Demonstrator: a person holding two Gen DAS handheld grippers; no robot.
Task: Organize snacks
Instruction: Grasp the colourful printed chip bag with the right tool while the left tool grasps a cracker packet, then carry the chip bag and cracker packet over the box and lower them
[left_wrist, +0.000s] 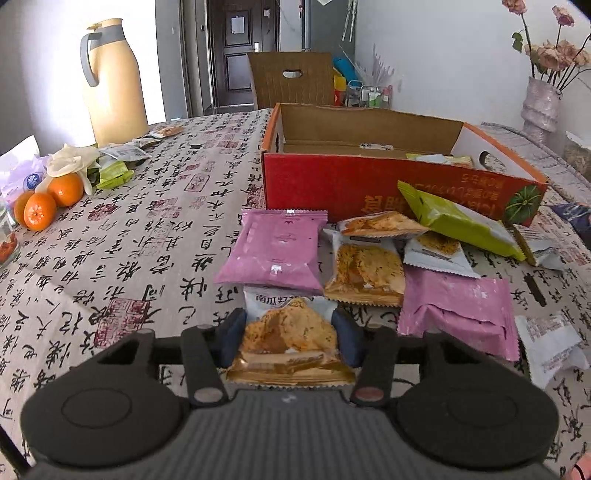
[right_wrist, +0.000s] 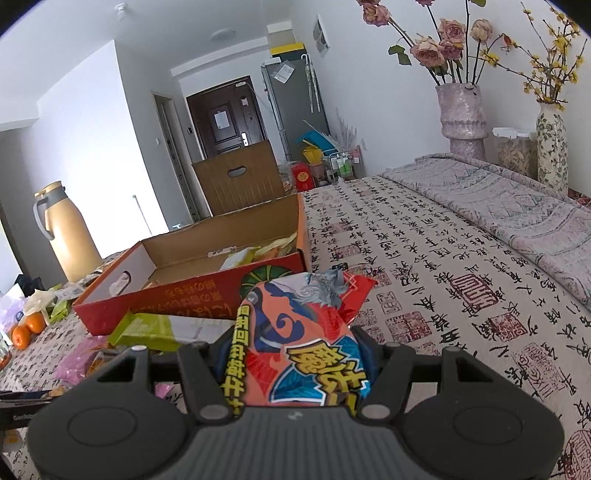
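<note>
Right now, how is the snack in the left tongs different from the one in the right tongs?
The cracker packet in the left tongs is pale with a golden cracker pictured; the red-and-blue bag in the right tongs is bright and cartoon-printed. The packet looks flat; the bag looks puffy. Both are gripped snacks outside the box.

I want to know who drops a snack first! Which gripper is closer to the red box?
Right, I think. The right gripper, holding a red snack bag, is just in front of the red box. The left gripper, pinching a cracker packet, sits farther back behind the snack pile.

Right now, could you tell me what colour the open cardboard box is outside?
The box is red outside, clearest from the left wrist.
</note>
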